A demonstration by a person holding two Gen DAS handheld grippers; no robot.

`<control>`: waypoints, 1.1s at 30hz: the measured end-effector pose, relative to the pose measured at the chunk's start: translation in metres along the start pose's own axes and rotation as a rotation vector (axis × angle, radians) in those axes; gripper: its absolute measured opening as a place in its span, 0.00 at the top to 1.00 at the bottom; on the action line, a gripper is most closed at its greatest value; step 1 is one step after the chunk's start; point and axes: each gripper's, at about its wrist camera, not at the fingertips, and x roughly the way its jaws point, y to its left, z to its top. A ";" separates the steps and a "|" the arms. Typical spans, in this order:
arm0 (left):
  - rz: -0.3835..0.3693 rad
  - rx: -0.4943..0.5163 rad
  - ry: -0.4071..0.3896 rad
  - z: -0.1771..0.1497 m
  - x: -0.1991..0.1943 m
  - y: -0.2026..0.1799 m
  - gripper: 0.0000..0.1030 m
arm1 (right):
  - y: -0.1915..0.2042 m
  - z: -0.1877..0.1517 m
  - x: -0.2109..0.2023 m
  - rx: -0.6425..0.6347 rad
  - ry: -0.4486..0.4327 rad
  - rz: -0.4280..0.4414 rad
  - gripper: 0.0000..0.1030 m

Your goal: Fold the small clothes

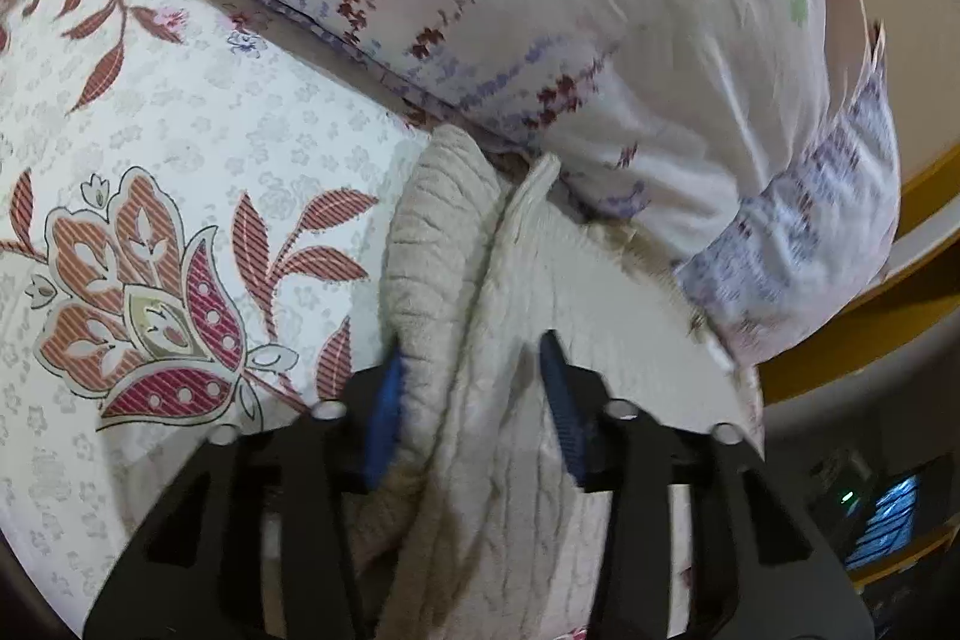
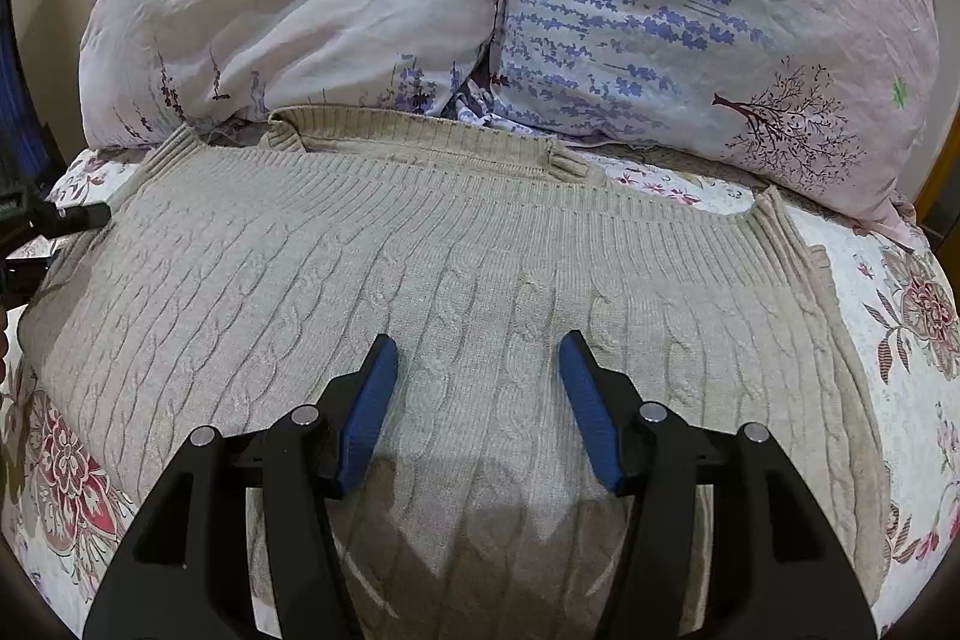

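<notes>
A beige cable-knit sweater (image 2: 420, 280) lies spread flat on the flowered bedspread (image 2: 900, 340), its neckline toward the pillows. My right gripper (image 2: 478, 358) is open and empty, hovering over the middle of the sweater. In the left wrist view my left gripper (image 1: 471, 358) is open with its jaws on either side of a bunched ribbed edge of the sweater (image 1: 444, 250), not closed on it. The left gripper also shows at the left edge of the right wrist view (image 2: 72, 217), at the sweater's left side.
Two pale pillows with purple flower prints (image 2: 690, 10) lie right behind the sweater. The flowered bedspread (image 1: 180, 160) stretches out to the left. A yellow bed frame (image 1: 840, 340) and a dark floor area are at the right.
</notes>
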 end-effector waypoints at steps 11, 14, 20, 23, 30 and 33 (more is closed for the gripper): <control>-0.244 0.075 -0.049 0.009 -0.030 -0.065 0.85 | -0.002 -0.003 0.001 -0.002 0.000 0.000 0.43; -0.310 0.093 -0.054 0.008 -0.031 -0.085 0.85 | 0.000 -0.004 0.002 -0.001 0.000 -0.003 0.43; -0.428 0.105 -0.033 0.001 -0.018 -0.132 0.86 | -0.012 -0.007 -0.007 0.054 -0.018 0.074 0.43; -0.470 0.143 -0.008 -0.009 -0.008 -0.165 0.86 | -0.040 -0.010 -0.026 0.154 -0.073 0.118 0.43; -0.506 0.187 0.077 -0.048 0.052 -0.232 0.86 | -0.107 -0.027 -0.052 0.264 -0.094 0.052 0.43; -0.477 0.204 0.145 -0.073 0.088 -0.250 0.86 | -0.132 -0.037 -0.056 0.321 -0.092 0.022 0.43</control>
